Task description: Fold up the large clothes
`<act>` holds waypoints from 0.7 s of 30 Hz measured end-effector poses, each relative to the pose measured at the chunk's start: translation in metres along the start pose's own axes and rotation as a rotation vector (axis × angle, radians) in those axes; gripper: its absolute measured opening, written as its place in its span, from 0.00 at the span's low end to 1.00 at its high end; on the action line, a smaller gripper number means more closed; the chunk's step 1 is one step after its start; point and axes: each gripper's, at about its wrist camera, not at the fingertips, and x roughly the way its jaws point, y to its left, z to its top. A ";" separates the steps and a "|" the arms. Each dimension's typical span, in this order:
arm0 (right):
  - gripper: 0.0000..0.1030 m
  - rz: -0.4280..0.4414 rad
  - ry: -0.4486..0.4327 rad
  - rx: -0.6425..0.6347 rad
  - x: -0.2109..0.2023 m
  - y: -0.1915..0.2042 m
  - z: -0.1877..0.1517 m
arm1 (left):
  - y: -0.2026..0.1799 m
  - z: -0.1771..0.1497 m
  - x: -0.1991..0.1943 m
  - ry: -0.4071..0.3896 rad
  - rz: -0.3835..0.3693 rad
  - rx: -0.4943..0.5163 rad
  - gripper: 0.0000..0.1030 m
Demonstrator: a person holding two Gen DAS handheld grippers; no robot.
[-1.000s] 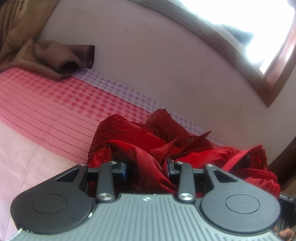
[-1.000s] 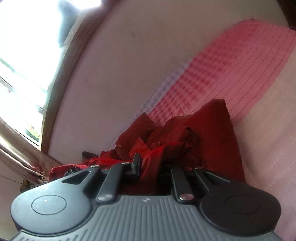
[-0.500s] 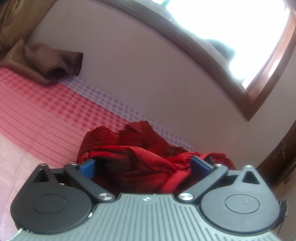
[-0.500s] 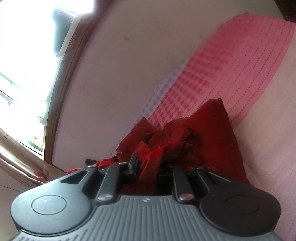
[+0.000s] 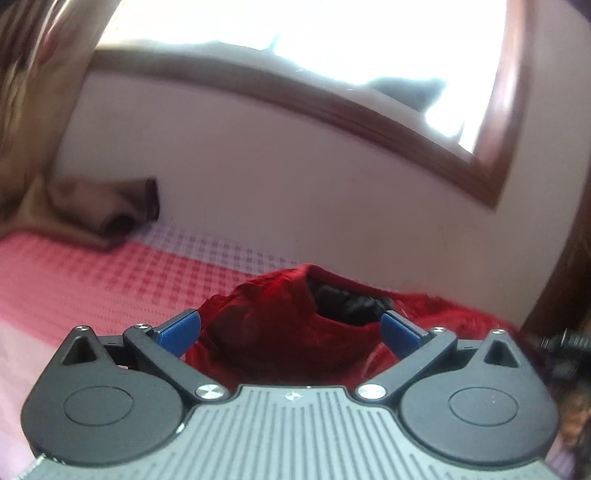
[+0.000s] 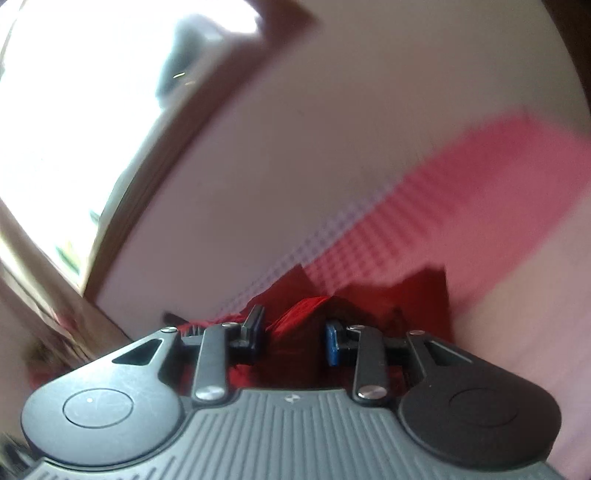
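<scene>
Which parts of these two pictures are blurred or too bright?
Left wrist view: the window is blown out white, the brown cloth soft. Right wrist view: motion blur smears the checked bedsheet and the red garment; its window is overexposed too.

readable text: none in either view
left claw (image 5: 290,328) housing: small round two-tone emblem at top centre of the ribbed grey plate, no letters or digits
right claw (image 6: 294,334) housing: same small emblem on the ribbed plate, blurred, no characters legible
round black caps on both housings: plain, no markings
red garment (image 5: 280,325): no tag, print or label visible
bed cover (image 5: 92,280): checked and dotted weave only, no writing
wall (image 5: 277,177): no signs or stickers
</scene>
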 end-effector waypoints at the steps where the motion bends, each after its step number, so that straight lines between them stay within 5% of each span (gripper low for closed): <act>1: 0.32 -0.017 -0.034 -0.051 -0.006 0.009 -0.002 | -0.005 -0.002 -0.002 -0.004 0.001 0.030 0.97; 4: 0.32 0.013 -0.048 0.022 -0.008 0.005 0.002 | -0.018 -0.005 -0.002 -0.005 -0.003 0.091 0.97; 6: 0.43 0.088 -0.024 0.164 -0.006 -0.012 0.009 | -0.024 -0.005 -0.003 -0.014 -0.005 0.115 0.96; 8: 0.89 0.174 -0.014 0.375 -0.005 -0.037 0.013 | -0.028 -0.005 -0.004 -0.027 -0.004 0.126 0.97; 9: 0.92 0.185 -0.020 0.424 -0.007 -0.046 0.015 | -0.029 -0.005 -0.003 -0.028 -0.006 0.130 0.97; 11: 0.92 0.153 -0.064 0.375 -0.018 -0.049 0.024 | -0.031 -0.003 0.001 -0.024 -0.002 0.140 0.97; 14: 0.90 0.136 -0.105 0.132 -0.037 -0.028 0.028 | -0.030 -0.006 0.001 -0.020 -0.007 0.135 0.97; 15: 0.87 0.114 -0.100 0.015 -0.039 -0.013 0.026 | -0.030 -0.006 0.002 -0.017 -0.011 0.129 0.97; 17: 0.48 0.053 -0.062 -0.260 -0.033 0.024 0.012 | -0.030 -0.007 0.005 -0.012 -0.009 0.116 0.97; 19: 0.21 0.016 0.001 -0.440 -0.017 0.052 -0.007 | -0.032 -0.007 0.009 0.000 -0.015 0.110 0.89; 21: 0.12 -0.023 0.052 -0.569 0.003 0.068 -0.023 | -0.035 -0.006 0.016 0.024 -0.020 0.116 0.76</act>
